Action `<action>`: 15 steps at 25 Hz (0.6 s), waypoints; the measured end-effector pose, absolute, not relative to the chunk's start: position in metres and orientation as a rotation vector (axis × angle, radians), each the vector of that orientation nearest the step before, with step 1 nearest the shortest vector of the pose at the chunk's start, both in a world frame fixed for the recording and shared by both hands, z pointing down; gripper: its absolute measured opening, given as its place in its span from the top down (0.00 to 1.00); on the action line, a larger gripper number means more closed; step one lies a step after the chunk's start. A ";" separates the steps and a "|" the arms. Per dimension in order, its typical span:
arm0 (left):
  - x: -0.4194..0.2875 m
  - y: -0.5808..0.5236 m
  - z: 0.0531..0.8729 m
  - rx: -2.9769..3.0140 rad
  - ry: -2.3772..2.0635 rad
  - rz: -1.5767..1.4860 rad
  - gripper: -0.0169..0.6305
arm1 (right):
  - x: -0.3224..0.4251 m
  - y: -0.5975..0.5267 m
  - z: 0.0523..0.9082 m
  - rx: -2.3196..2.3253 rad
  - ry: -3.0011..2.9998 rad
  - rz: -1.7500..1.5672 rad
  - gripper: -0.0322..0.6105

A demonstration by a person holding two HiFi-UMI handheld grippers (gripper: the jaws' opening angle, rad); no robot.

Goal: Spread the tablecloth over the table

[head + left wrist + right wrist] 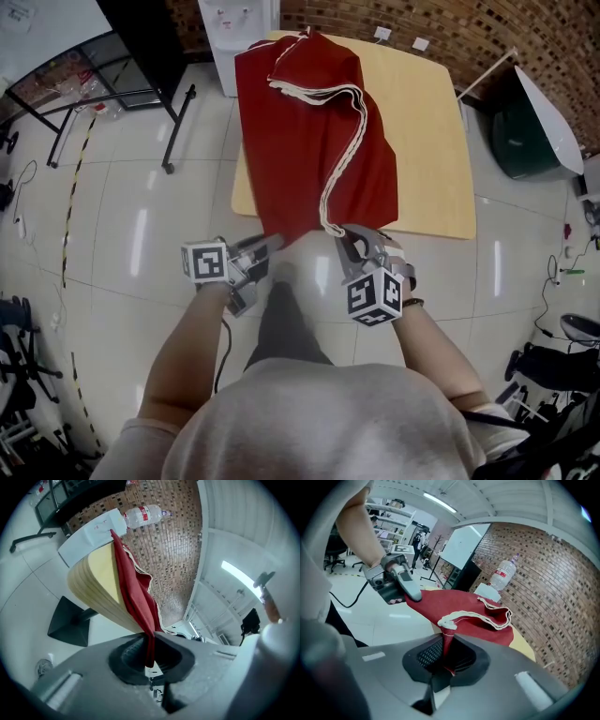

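A red tablecloth (309,141) with a white fringed edge (342,150) lies bunched over the left half of a light wooden table (431,141), its near end hanging off the front edge. My left gripper (267,246) is shut on the near left corner of the cloth. My right gripper (349,242) is shut on the near right corner, where the fringe ends. In the left gripper view the red cloth (136,597) runs from the table (101,581) down between the shut jaws (150,641). In the right gripper view the cloth (459,606) is pinched in the jaws (447,648), and the left gripper (415,595) grips it alongside.
A white water dispenser (239,37) stands behind the table's far left corner, with a bottle (143,515) on it. A black board on a stand (150,47) is at the left, and a dark softbox (534,122) at the right. A brick wall (487,37) runs behind.
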State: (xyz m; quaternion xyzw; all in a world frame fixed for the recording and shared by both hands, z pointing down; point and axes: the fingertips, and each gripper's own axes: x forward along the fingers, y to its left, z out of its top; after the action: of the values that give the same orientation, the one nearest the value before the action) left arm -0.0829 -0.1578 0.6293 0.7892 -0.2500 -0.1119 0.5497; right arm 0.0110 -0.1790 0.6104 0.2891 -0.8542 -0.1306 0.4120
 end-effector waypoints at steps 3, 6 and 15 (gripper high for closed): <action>-0.089 -0.160 0.621 1.944 -0.691 -0.221 0.96 | 0.011 -0.182 0.603 0.768 -2.187 -0.229 0.93; -0.089 -0.163 0.614 2.062 -0.847 -0.049 0.96 | 0.014 -0.185 0.600 0.785 -2.201 -0.124 0.94; -0.094 -0.194 0.538 2.272 -1.139 0.270 0.96 | 0.048 -0.212 0.543 1.023 -2.284 0.269 0.94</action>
State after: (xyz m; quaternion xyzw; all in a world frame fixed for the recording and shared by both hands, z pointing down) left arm -0.0943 -0.1938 0.5379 0.8510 -0.4268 0.1012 0.2887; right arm 0.0476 -0.2121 0.5435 0.3867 -0.8636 0.1016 0.3072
